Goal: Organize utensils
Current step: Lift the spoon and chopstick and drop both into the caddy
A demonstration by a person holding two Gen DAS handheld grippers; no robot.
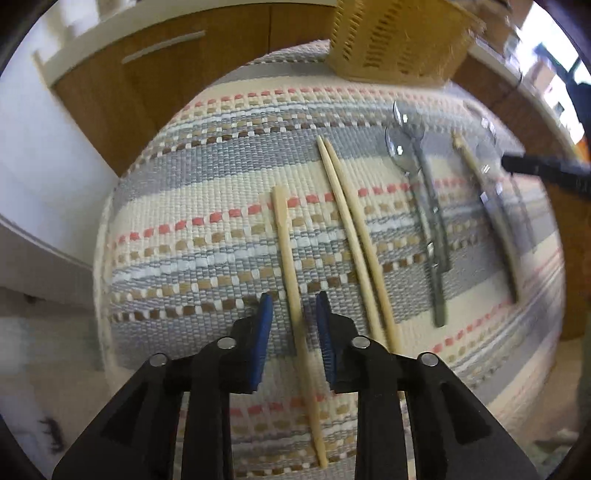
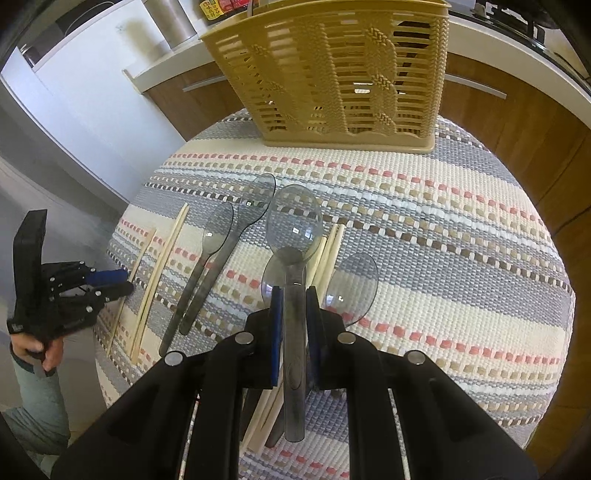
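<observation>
My left gripper (image 1: 294, 306) is open, its blue pads either side of a single wooden chopstick (image 1: 291, 266) lying on the striped mat (image 1: 207, 206); it also shows in the right wrist view (image 2: 110, 282). A chopstick pair (image 1: 351, 229) and two clear grey plastic spoons (image 1: 421, 192) lie to the right. My right gripper (image 2: 294, 295) is shut on a clear grey spoon (image 2: 294, 236), handle between the pads, bowl pointing toward the tan slotted basket (image 2: 332, 70). More spoons (image 2: 354, 284) and chopsticks (image 2: 328, 254) lie beneath it.
The round table's mat (image 2: 443, 236) ends close at left and front. The basket (image 1: 399, 33) stands at the mat's far edge. Wooden cabinets (image 1: 147, 88) and a white counter lie behind. The person's hand (image 2: 37, 347) holds the left gripper.
</observation>
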